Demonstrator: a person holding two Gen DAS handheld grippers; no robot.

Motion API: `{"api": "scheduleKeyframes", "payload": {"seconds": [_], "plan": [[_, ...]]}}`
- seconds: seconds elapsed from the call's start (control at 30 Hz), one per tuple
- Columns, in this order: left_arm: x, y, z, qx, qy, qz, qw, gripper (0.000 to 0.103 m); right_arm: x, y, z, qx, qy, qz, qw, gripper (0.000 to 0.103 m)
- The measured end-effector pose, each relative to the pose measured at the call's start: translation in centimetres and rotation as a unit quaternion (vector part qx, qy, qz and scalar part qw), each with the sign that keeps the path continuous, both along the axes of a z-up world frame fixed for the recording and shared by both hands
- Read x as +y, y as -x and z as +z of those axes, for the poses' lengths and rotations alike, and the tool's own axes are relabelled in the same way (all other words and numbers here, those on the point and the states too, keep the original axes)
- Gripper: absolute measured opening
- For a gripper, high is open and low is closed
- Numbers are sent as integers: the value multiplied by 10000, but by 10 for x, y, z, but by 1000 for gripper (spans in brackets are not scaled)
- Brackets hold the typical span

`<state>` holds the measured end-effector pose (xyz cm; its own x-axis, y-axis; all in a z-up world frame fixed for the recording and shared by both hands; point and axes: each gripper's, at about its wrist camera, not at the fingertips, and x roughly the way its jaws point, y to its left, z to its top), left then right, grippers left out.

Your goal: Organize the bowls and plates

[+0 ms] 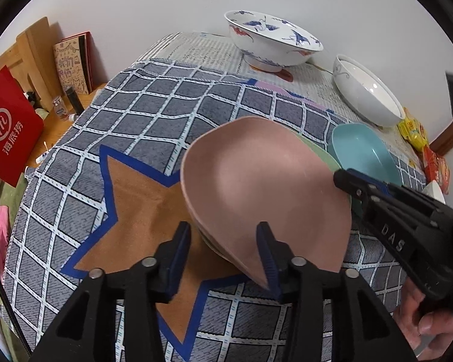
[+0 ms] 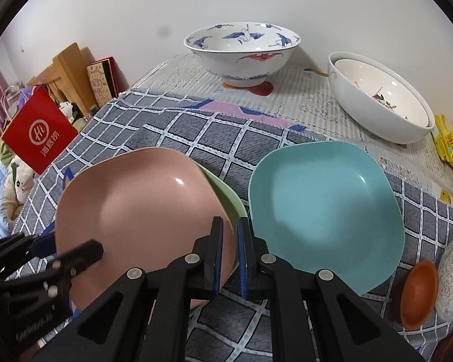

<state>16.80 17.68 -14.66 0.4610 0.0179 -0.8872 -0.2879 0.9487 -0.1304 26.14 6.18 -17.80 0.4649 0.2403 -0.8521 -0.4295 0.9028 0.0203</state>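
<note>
Pink plate stacked on green plate, both grippers at its rim.

Your left gripper (image 1: 225,253) stands wide astride the pink plate (image 2: 136,211)'s near rim; your right gripper (image 2: 229,253), narrowed, pinches the rims of it and the green plate (image 2: 226,196). Likely stiff, glossy, slippery: grasp the rim. Beyond lie the blue plate (image 2: 326,211), then bowls.

Checked cloth (image 1: 154,111) over table; newspaper (image 2: 302,102) behind.

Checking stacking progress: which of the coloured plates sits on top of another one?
The pink plate: it rests on the green plate, whose rim peeks out behind. The blue plate lies alone.
</note>
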Motion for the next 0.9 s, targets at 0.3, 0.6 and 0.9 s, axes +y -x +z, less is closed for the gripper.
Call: {"api": "scheduleKeyframes", "payload": {"seconds": [0.3, 0.6, 0.9], "plan": [[-9, 4, 6, 72, -336, 47, 9994, 59, -28, 17, 24, -109, -276, -177, 9994, 22], [-5, 30, 34, -335, -250, 89, 9991, 56, -54, 49, 38, -278, -358, -257, 9986, 26], [-25, 16, 17, -125, -483, -63, 9987, 25, -86, 74, 39, -253, -439, -499, 9975, 27]]}}
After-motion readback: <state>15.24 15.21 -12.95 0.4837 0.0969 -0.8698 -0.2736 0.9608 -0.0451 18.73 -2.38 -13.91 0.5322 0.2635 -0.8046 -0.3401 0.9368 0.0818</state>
